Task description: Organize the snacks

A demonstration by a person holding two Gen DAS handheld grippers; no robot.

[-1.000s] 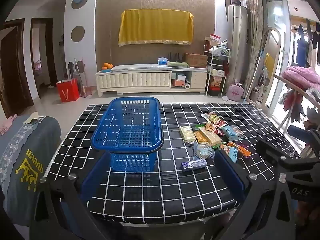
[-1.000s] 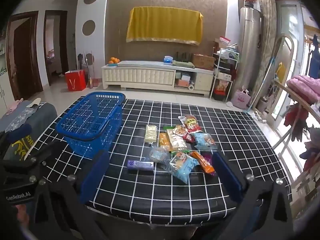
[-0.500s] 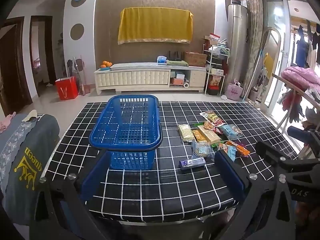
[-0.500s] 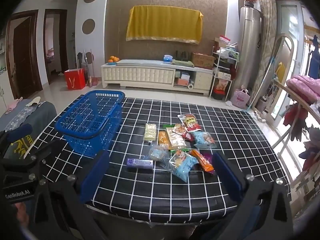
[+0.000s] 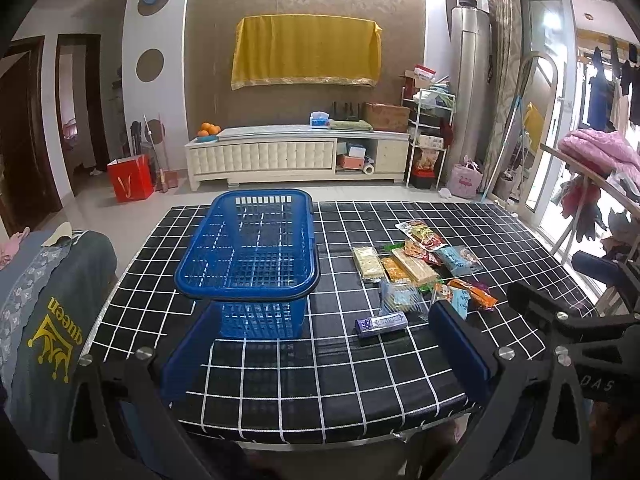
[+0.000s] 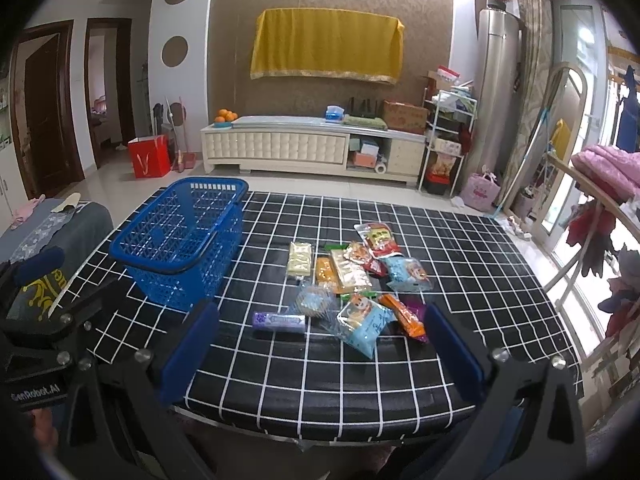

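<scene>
Black-and-white checked tabletop (image 5: 360, 380) is seen a little closer than a second ago, both grippers having been eased forward with nothing touched, so no snack is yet sorted. From left to right, the empty blue basket (image 5: 248, 256) stands before the left gripper (image 5: 326, 346), the snack packets (image 6: 352, 276) lie just beside it before the right gripper (image 6: 320, 344), and both grippers are held wide open and empty. Bare cloth is left along the near edge and at the right for moving.

Snack packets (image 6: 352, 280) lie clustered (some overlapping) right of blue basket (image 6: 184, 236) on checked table (image 6: 460, 280).
</scene>
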